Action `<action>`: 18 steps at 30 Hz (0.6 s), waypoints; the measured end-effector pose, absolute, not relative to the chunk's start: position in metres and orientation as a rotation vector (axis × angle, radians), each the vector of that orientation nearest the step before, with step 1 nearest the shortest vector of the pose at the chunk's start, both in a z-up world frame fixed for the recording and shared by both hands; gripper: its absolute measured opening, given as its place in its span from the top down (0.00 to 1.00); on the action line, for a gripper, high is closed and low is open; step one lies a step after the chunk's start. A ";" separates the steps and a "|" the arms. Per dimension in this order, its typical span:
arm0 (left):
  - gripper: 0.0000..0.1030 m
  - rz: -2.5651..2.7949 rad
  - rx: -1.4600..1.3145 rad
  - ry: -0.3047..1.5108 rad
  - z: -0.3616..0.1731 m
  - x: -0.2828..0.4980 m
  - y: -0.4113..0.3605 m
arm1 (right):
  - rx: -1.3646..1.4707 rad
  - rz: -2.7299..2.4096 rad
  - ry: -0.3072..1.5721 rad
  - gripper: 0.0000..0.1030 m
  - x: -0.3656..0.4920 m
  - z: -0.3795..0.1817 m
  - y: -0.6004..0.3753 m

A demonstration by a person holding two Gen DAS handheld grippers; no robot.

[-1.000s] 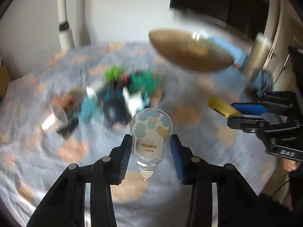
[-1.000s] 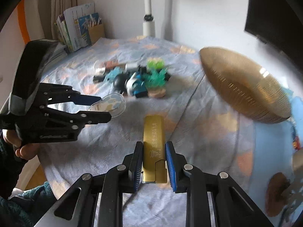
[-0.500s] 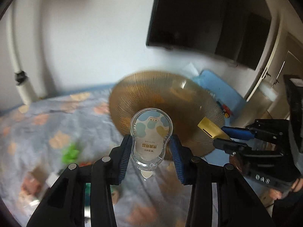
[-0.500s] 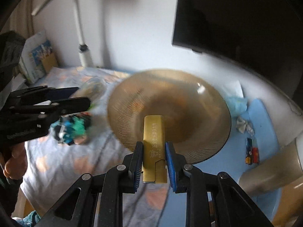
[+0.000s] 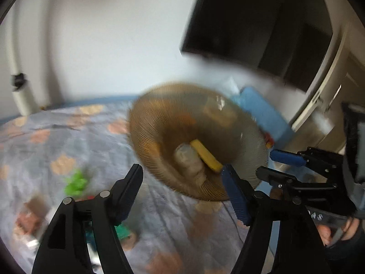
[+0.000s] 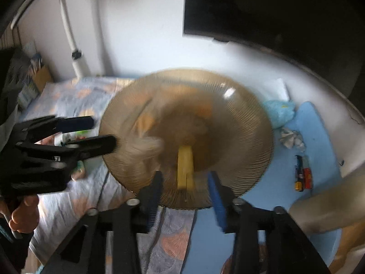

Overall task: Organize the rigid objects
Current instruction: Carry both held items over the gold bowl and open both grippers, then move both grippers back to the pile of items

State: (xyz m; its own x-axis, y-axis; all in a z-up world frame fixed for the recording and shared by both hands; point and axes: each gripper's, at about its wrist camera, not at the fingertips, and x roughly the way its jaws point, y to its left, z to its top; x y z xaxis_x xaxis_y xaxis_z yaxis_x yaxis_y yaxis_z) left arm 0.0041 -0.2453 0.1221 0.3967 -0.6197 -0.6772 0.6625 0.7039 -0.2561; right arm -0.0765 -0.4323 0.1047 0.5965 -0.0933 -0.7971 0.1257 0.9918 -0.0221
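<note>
A ribbed amber glass bowl (image 5: 168, 123) (image 6: 239, 118) stands on the bed. Inside it lie a clear plastic case (image 5: 188, 159) (image 6: 146, 145), blurred, and a gold bar-shaped object (image 5: 206, 156) (image 6: 185, 169). My left gripper (image 5: 182, 182) is open and empty just in front of the bowl; it also shows in the right wrist view (image 6: 102, 132). My right gripper (image 6: 186, 194) is open and empty at the bowl's near rim; it also shows in the left wrist view (image 5: 271, 164).
A pile of small toys (image 5: 76, 182) lies on the patterned bedspread (image 5: 68, 137) left of the bowl. A blue mat (image 6: 308, 148) holds toy cars (image 6: 302, 175) and crumpled paper (image 6: 290, 137). A dark TV (image 6: 273, 11) hangs on the wall.
Both grippers have opened. The clear case and the gold bar have dropped from the fingers into the bowl.
</note>
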 end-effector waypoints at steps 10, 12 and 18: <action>0.18 -0.510 0.008 0.576 0.170 -0.051 -0.078 | -0.022 -0.011 0.740 0.46 -0.120 0.153 -0.354; 0.17 -0.426 0.008 0.574 0.160 -0.051 -0.052 | -0.035 0.043 0.716 0.45 -0.126 0.150 -0.329; 0.17 -0.163 0.066 0.672 0.087 -0.039 0.004 | -0.018 0.146 0.743 0.42 -0.125 0.088 -0.262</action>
State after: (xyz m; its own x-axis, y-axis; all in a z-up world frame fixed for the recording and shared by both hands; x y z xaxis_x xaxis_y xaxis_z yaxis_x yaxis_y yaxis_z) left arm -0.0385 0.0040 0.0870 0.7706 -0.1287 -0.6242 0.1711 0.9852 0.0081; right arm -0.1246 -0.2625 0.0880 0.7265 0.1260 -0.6756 -0.1388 0.9897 0.0352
